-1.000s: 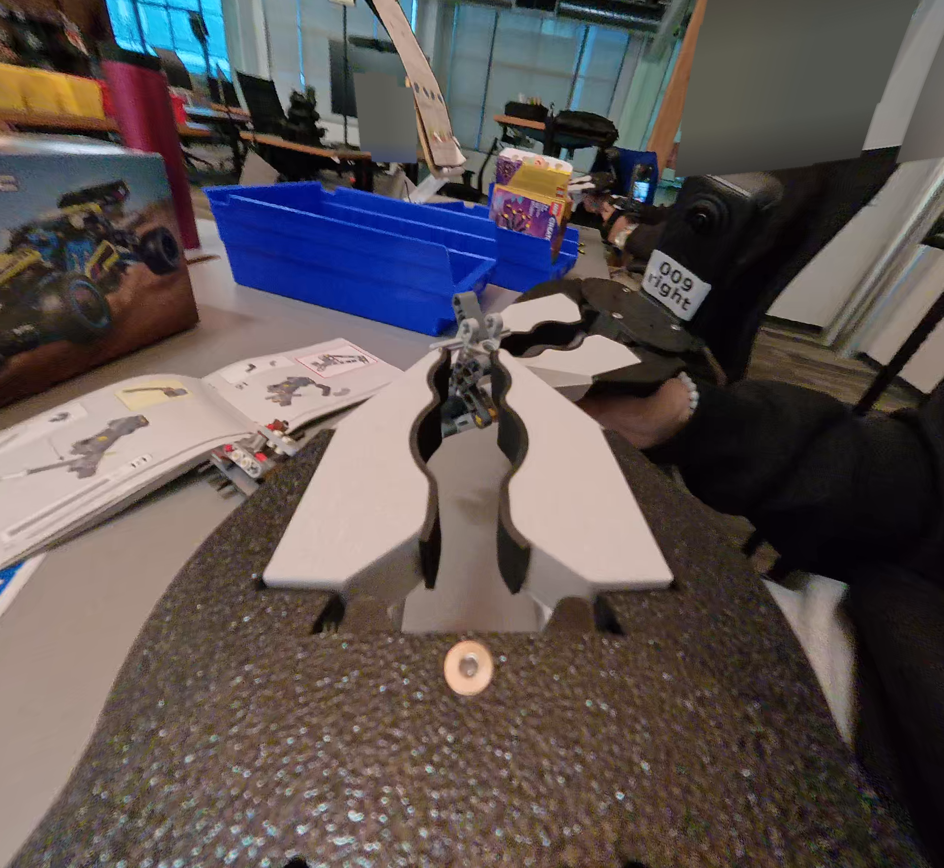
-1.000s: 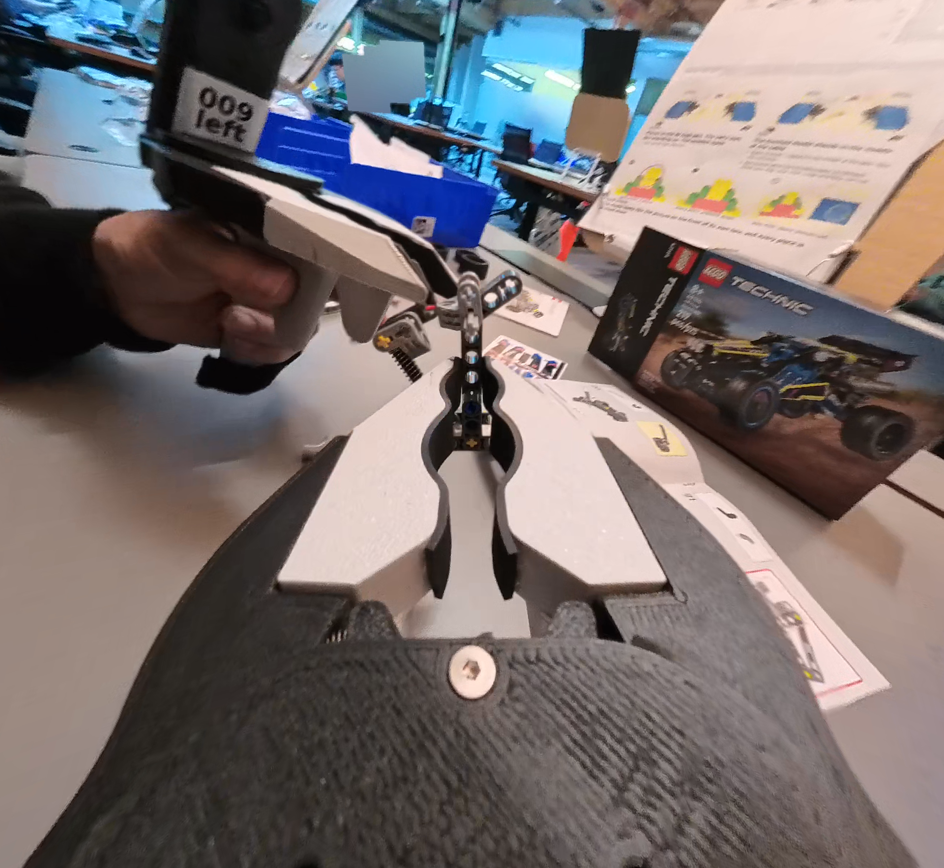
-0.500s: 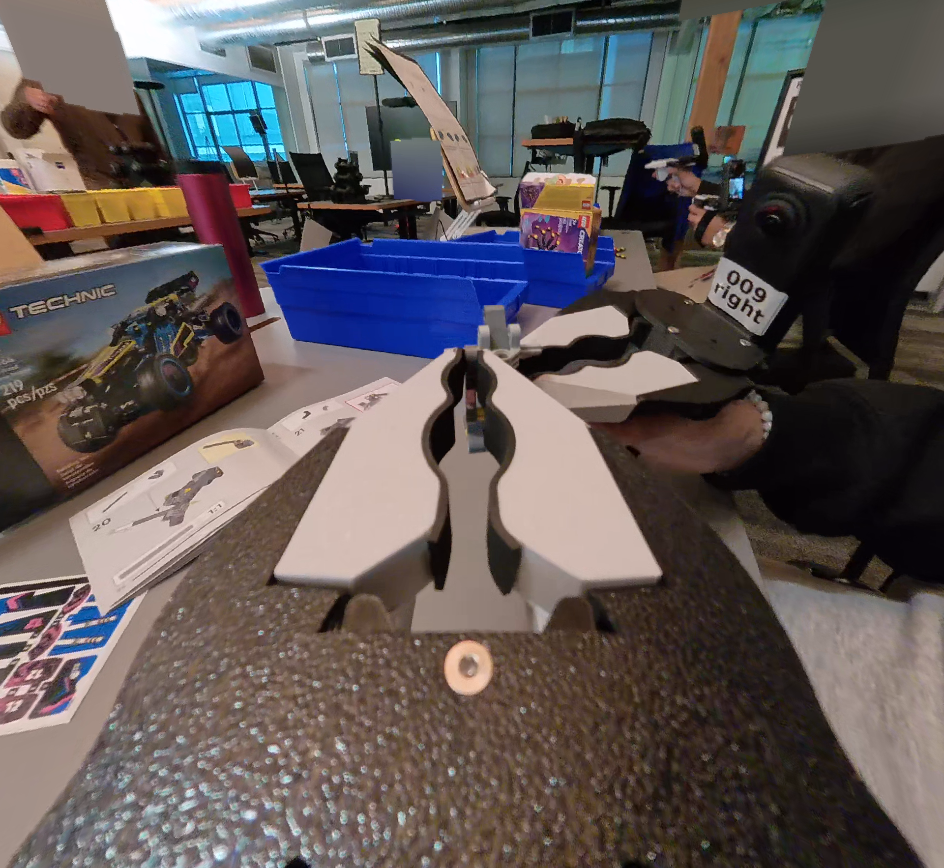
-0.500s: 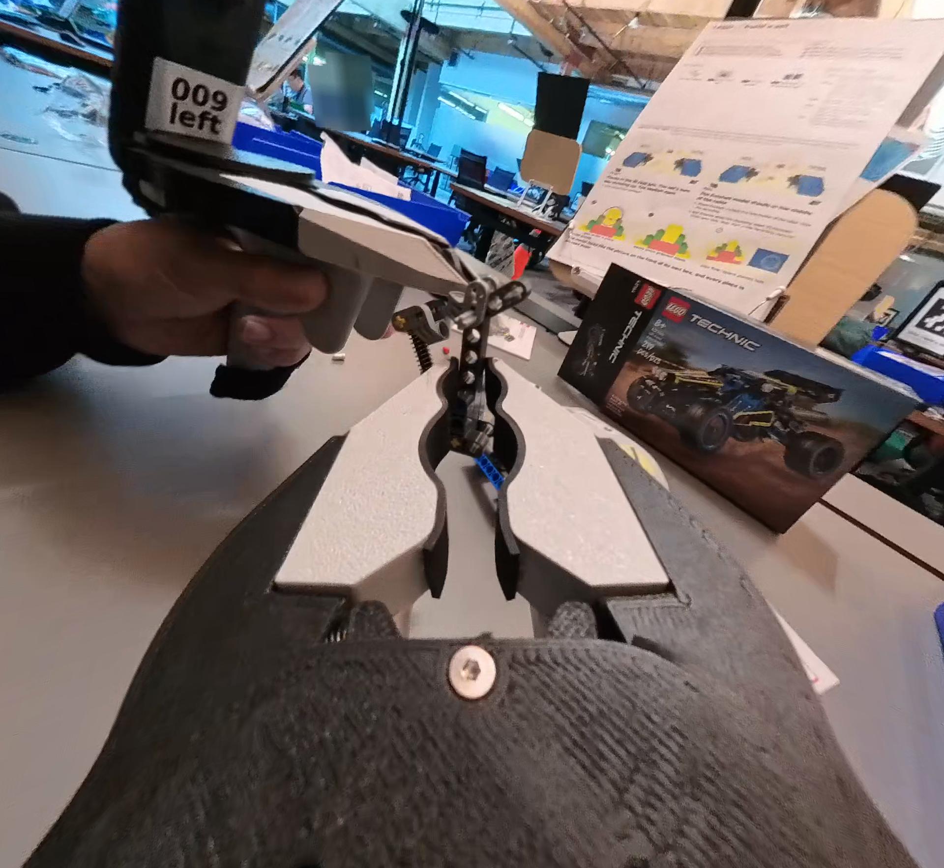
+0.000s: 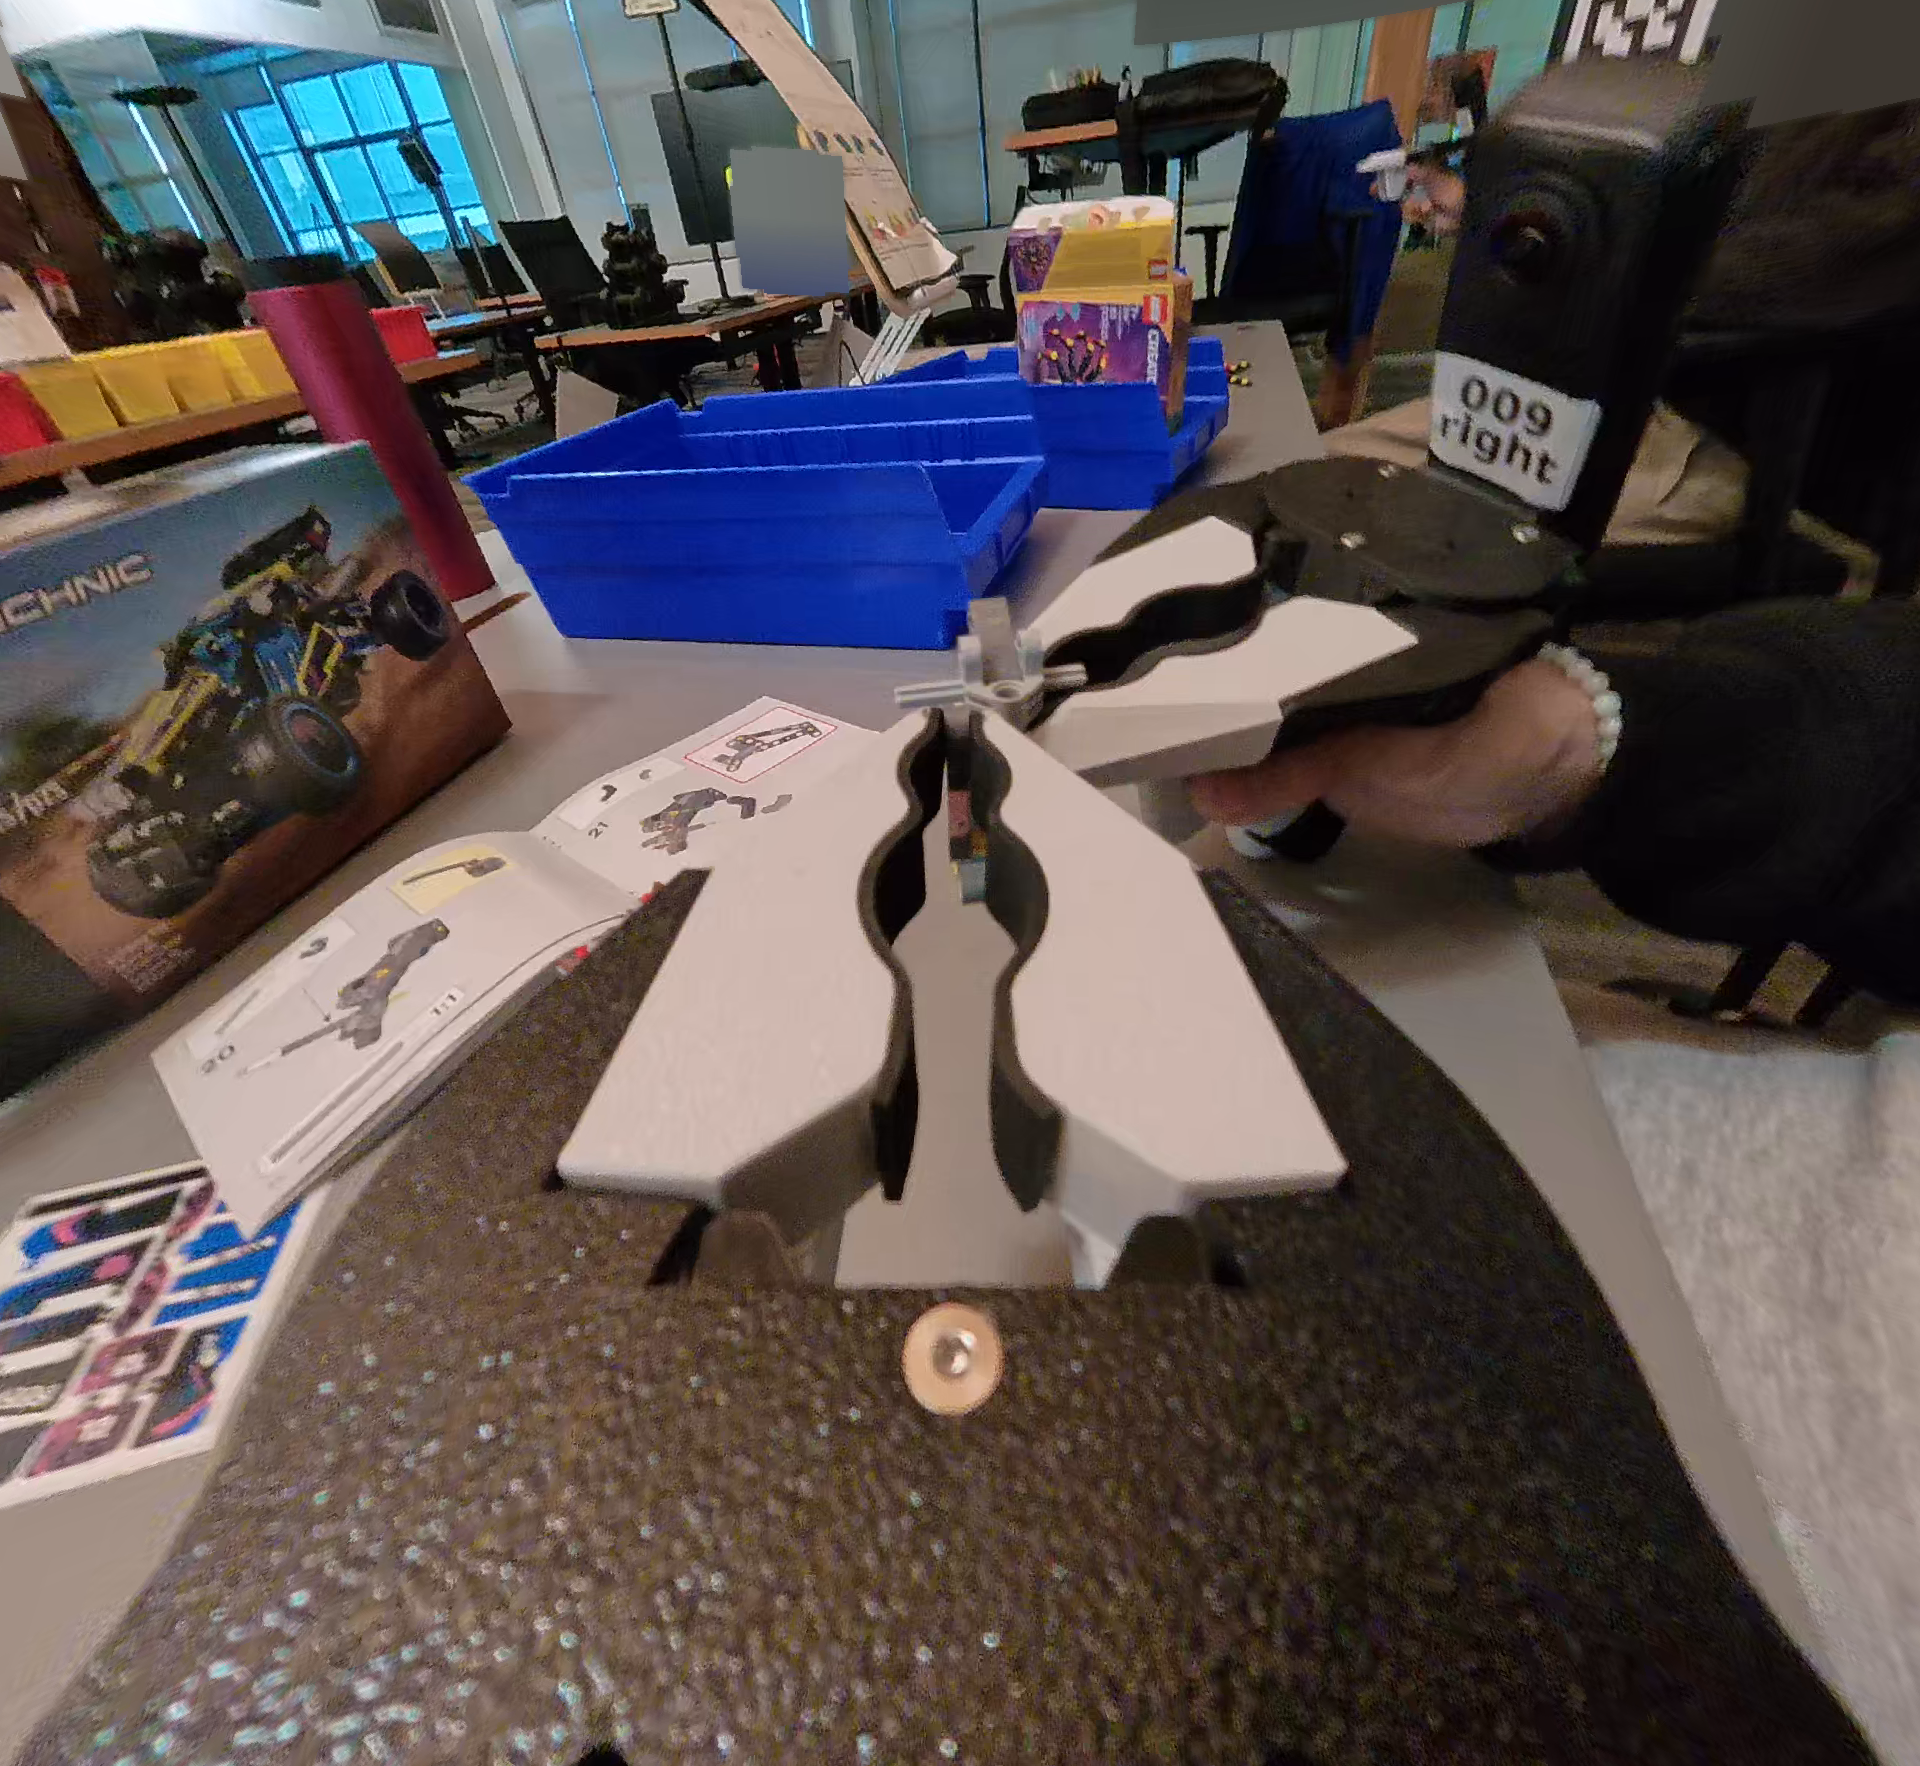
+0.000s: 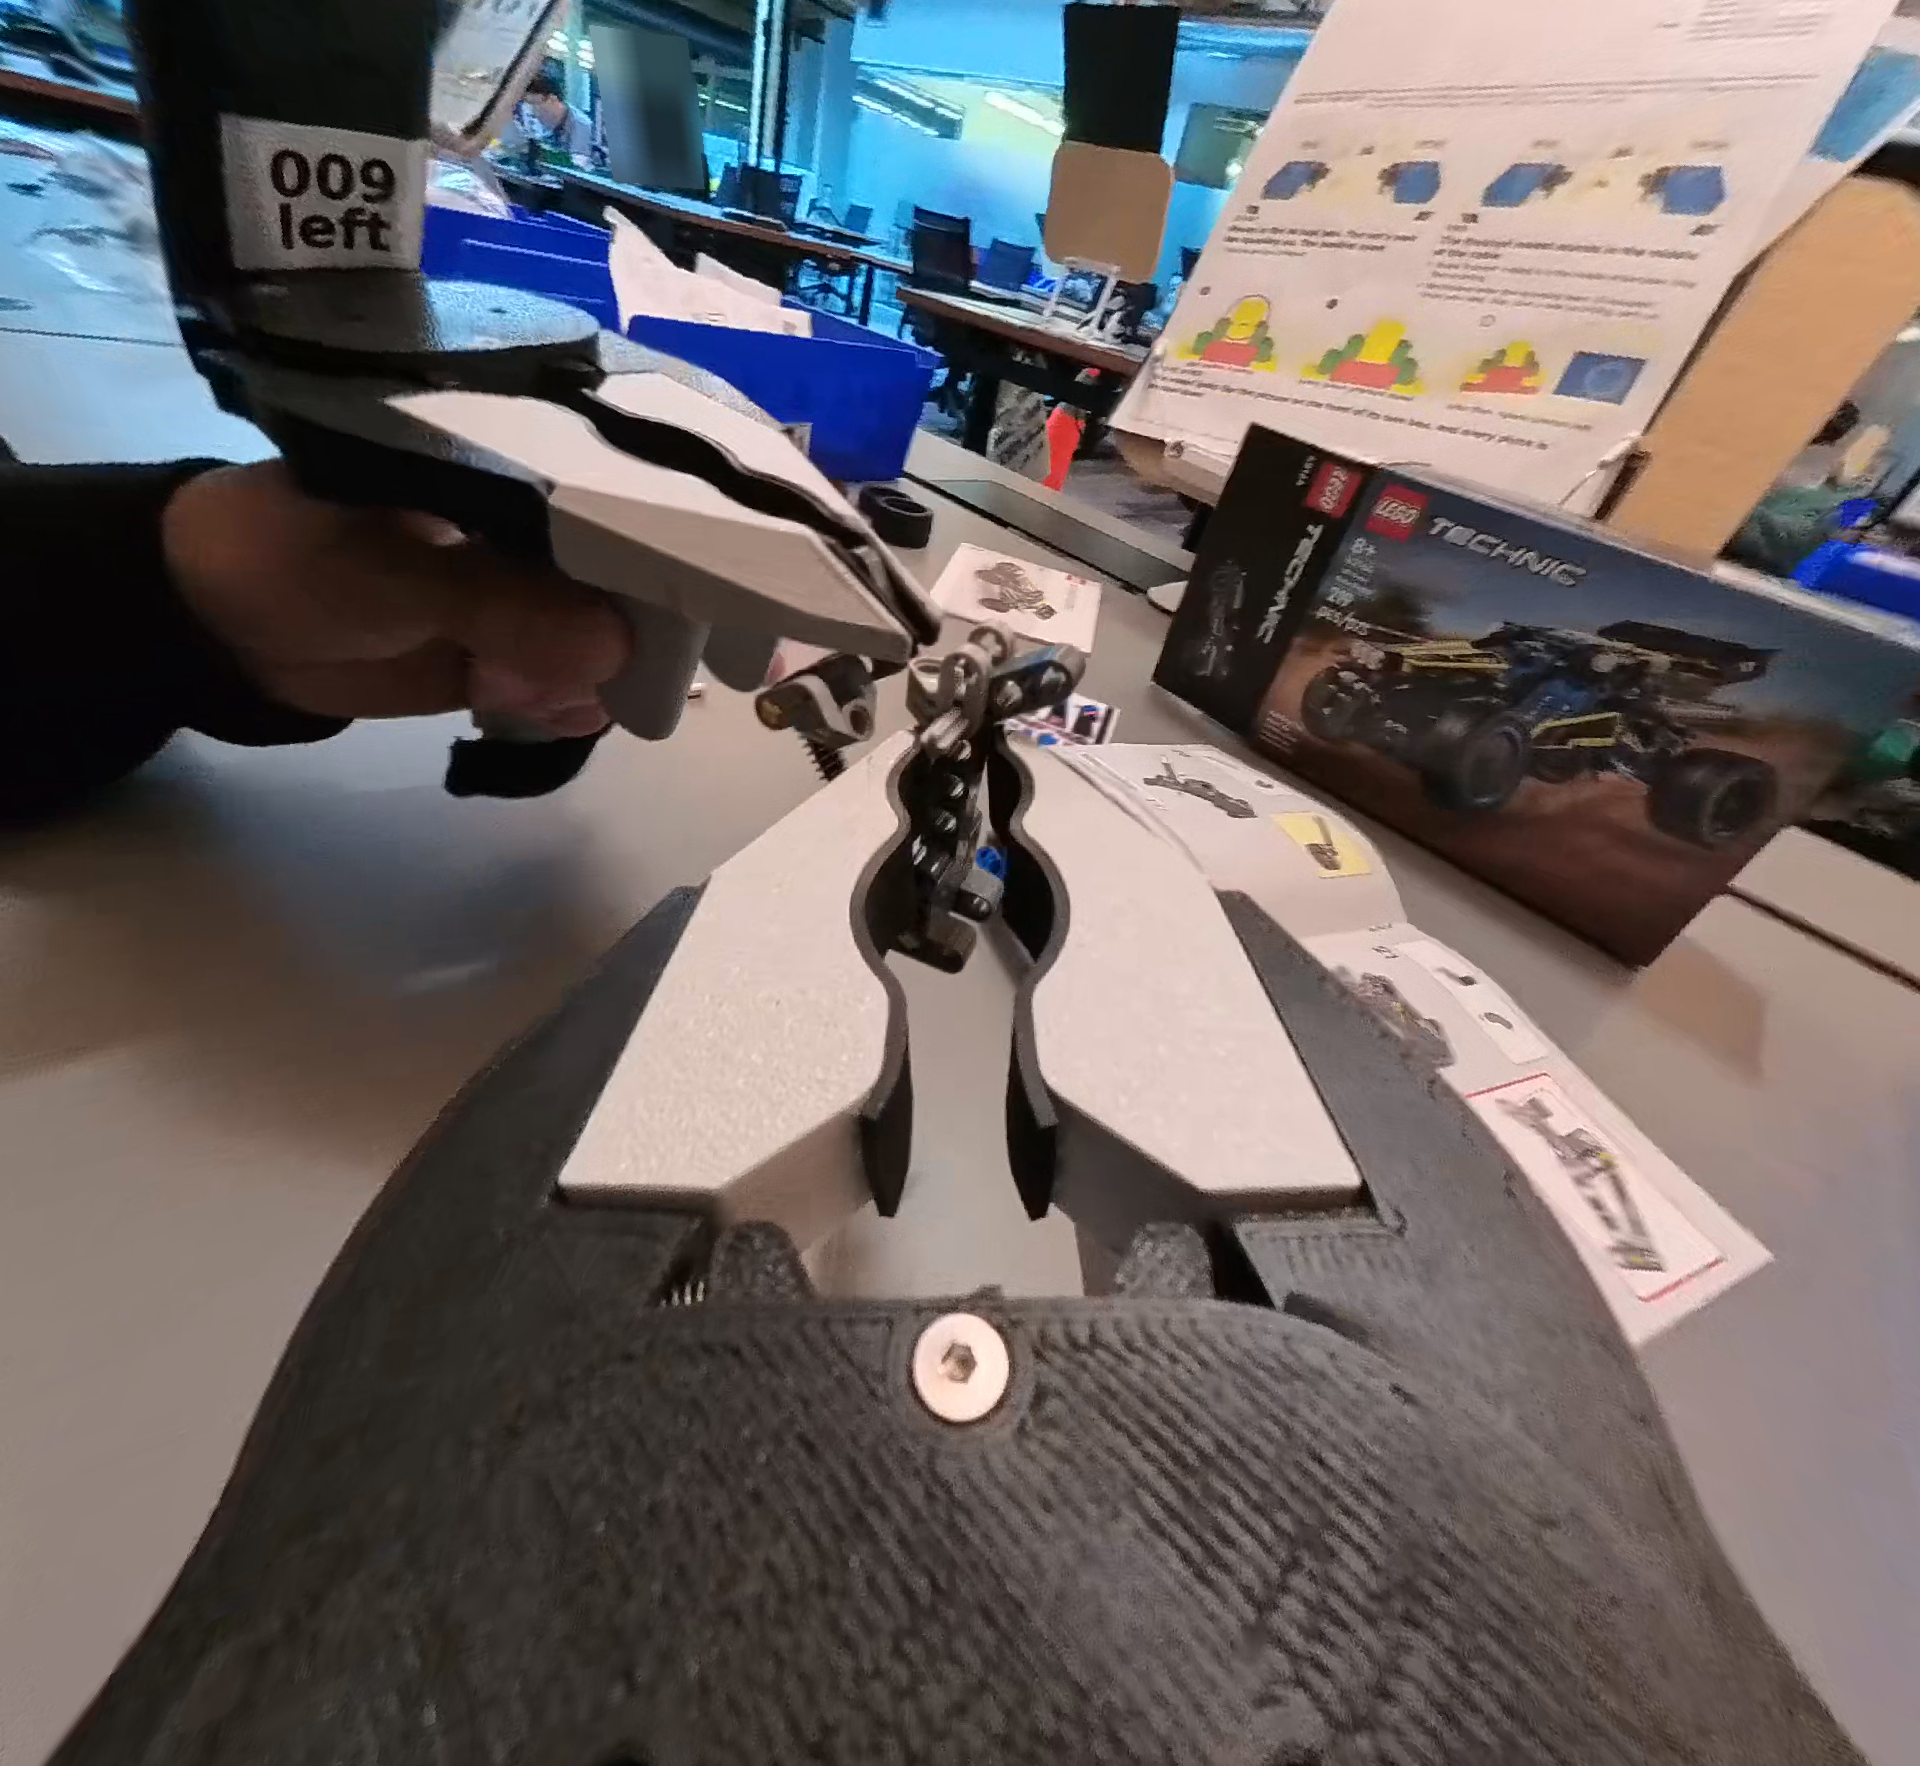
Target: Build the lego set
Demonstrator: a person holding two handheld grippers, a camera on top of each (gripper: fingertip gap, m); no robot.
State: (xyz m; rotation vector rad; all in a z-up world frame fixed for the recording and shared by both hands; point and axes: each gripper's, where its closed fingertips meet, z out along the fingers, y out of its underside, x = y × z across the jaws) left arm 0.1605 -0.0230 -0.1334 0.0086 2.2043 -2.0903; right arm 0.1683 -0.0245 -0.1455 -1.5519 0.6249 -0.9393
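Up front, lego assembly [image 6: 940, 812] between both claws

Left gripper [image 5: 961, 729]: matt grey plastic fingers [image 5: 769, 968], rough sparkly black body. Right gripper [image 6: 961, 750]: ridged black printed body. Lego assembly [image 6: 940, 812]: glossy plastic. Set box [image 5: 197, 708]: glossy card. Instruction booklet [image 5: 416, 947]: paper. Bins [image 5: 769, 532]: smooth blue plastic. Table [image 6: 260, 937]: smooth grey.

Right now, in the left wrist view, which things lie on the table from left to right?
Sticker sheet → set box → instruction booklet → blue bins → right claw, shut on the lego assembly.
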